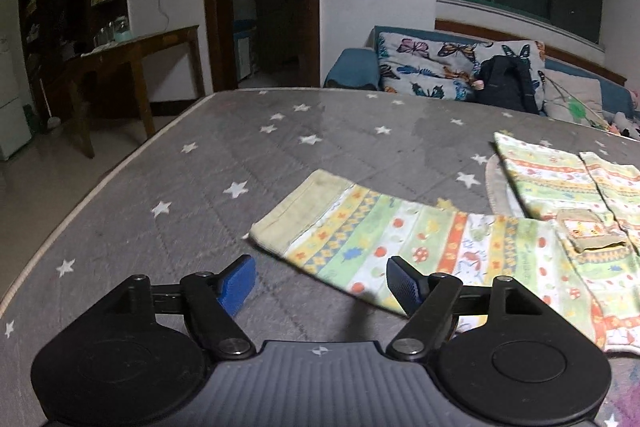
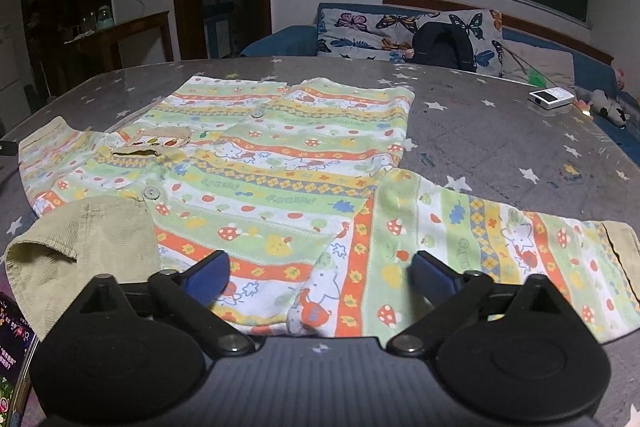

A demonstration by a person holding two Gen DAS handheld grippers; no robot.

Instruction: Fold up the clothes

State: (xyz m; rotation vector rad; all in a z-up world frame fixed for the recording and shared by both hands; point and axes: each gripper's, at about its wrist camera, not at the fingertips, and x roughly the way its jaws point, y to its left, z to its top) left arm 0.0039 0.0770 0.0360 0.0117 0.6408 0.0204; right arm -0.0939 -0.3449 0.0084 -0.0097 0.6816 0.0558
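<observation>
A child's patterned button shirt [image 2: 280,163] in green, yellow and orange stripes lies flat on a grey star-print mattress [image 2: 500,147]. Its collar [image 2: 80,251] is khaki corduroy. Its right sleeve [image 2: 500,247] stretches out to the right. In the left wrist view the left sleeve [image 1: 380,243] lies spread toward the left, cuff at the far end. My left gripper [image 1: 320,285] is open and empty, just above that sleeve's near edge. My right gripper [image 2: 320,277] is open and empty, over the shirt's shoulder next to the collar.
A sofa with a butterfly cushion [image 2: 400,31] and a dark backpack [image 2: 440,45] stands behind the mattress. A white device [image 2: 550,97] lies on the mattress at the far right. A phone [image 2: 14,359] shows at the lower left. A wooden table [image 1: 136,59] stands at the left.
</observation>
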